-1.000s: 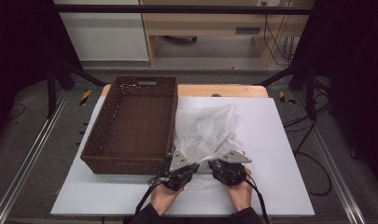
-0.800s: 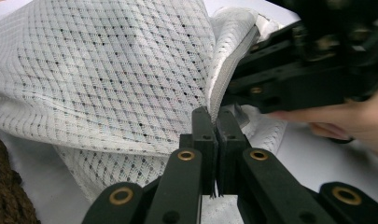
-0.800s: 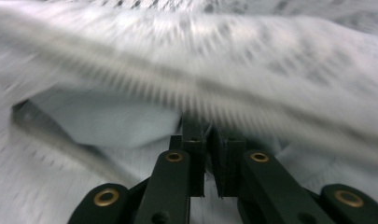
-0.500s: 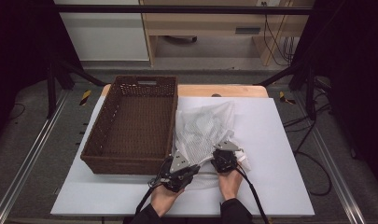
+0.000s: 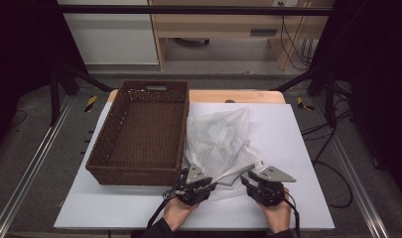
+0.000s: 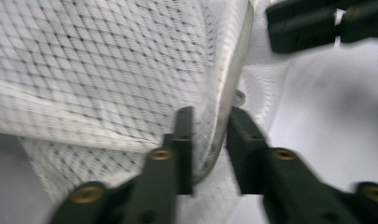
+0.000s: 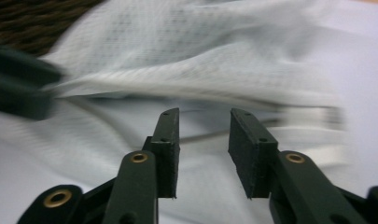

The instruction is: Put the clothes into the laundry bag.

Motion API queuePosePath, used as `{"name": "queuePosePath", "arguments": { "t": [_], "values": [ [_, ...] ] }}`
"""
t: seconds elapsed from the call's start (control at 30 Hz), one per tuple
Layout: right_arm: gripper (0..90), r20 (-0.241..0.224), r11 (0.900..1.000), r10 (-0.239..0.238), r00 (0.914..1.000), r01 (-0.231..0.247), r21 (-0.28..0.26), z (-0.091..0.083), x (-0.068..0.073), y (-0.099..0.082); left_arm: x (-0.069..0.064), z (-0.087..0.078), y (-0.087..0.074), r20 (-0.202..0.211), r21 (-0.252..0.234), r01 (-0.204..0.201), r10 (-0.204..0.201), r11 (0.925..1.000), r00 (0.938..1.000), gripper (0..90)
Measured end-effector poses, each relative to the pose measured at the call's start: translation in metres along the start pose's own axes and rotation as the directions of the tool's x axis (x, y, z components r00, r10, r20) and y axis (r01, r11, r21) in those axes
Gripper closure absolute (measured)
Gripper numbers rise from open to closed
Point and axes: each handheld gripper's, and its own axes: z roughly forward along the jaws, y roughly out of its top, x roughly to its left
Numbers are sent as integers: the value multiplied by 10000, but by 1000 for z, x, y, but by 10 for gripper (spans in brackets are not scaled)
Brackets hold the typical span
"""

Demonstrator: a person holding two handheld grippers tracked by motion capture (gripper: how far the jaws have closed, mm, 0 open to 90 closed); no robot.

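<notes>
White mesh bag (image 5: 221, 141) on counter (image 5: 298, 148) — both hand-held grippers, left (image 5: 204, 184) and right (image 5: 255, 184), just opened, gripping nothing; the hem may slip, bunching the mesh.

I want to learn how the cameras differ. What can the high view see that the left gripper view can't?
High view alone: the brown wicker basket, the white table and the person's hand behind the left hand-held gripper. Left gripper view alone: the bag's zipper edge running between its jaws, which have just been opening and stand apart, not pressing it. Both share: the white mesh bag and the right hand-held gripper.
</notes>
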Motion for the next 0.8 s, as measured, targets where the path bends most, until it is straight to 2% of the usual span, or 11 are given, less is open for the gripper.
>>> {"name": "queuePosePath", "arguments": {
  "t": [0.07, 0.13, 0.27, 0.33, 0.37, 0.43, 0.5, 0.57, 0.63, 0.73, 0.8],
  "values": [
    [570, 906, 9999, 159, 9958, -161, 20, -2, -14, -2, -3, -7, -1, -322, 70, -312, 314, 9995, 9990, 566],
    [539, 1343, 9984, 526, 9895, -547, 117, 5, -28, -5, -5, -16, -4, -439, 93, -454, 458, 9989, 9980, 513],
    [597, 2044, 9885, 483, 9777, -761, 1305, 25, -45, -18, -1, -30, -18, -622, 189, -351, 362, 9992, 9974, 501],
    [666, 1967, 9903, 543, 9790, -780, 1148, 25, -49, -22, 3, -33, -27, -749, 300, -208, 230, 9993, 9969, 504],
    [721, 2086, 9878, 648, 9758, -923, 1251, 24, -48, -21, 6, -33, -32, -824, 367, -104, 134, 9993, 9965, 509],
    [802, 2054, 9862, 578, 9770, -878, 1404, 20, -50, -21, 11, -33, -40, -961, 503, 175, -126, 9986, 9953, 511],
    [829, 1984, 9837, 728, 9774, -1031, 1473, 15, -52, -23, 15, -32, -44, -1093, 545, 347, -286, 9979, 9936, 520],
    [792, 1866, 9811, 852, 9787, -1150, 1557, 11, -54, -23, 17, -30, -46, -1222, 555, 456, -386, 9974, 9918, 523],
    [738, 1751, 9851, 850, 9809, -1091, 1331, 7, -56, -23, 18, -26, -49, -1271, 616, 580, -498, 9964, 9906, 529],
    [611, 1965, 9908, 781, 9774, -979, 934, 5, -62, -21, 17, -21, -52, -1388, 636, 526, -434, 9966, 9894, 531],
    [583, 2111, 9882, 854, 9737, -1099, 1071, 8, -66, -22, 16, -20, -51, -1407, 633, 506, -413, 9967, 9892, 548]
  ]
}}
